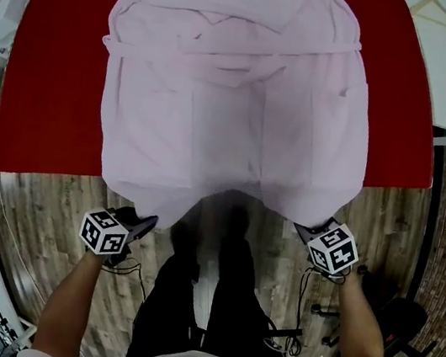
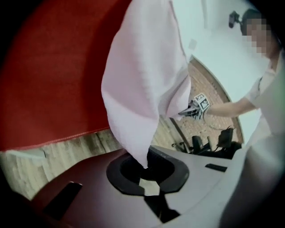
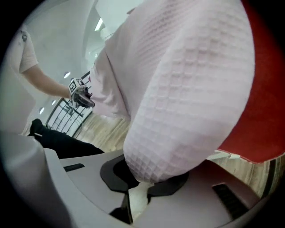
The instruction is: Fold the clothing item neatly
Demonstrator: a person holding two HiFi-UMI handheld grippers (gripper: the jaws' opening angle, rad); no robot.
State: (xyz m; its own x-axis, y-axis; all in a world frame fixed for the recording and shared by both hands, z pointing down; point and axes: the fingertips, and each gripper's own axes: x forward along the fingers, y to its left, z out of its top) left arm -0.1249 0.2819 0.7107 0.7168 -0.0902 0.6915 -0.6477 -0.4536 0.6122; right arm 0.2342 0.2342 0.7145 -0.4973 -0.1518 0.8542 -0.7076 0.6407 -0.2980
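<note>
Now, head view: the pink waffle robe (image 1: 235,107) lies on the red table (image 1: 52,83) with its hem overhanging, and the left gripper (image 1: 145,222) and right gripper (image 1: 306,228) are at its corners, likely to carry it up. Left gripper view: jaws pinch a thin corner tight. Right gripper view: jaws clamp bunched waffle fabric.

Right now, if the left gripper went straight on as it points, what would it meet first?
The pink robe, which the left gripper itself pinches. Behind it probably comes the red table, though depth is unclear.

We hold our left gripper (image 1: 145,222) and right gripper (image 1: 308,229) low and well apart, angled downward, jaws clamped on the pink garment (image 1: 231,132).
</note>
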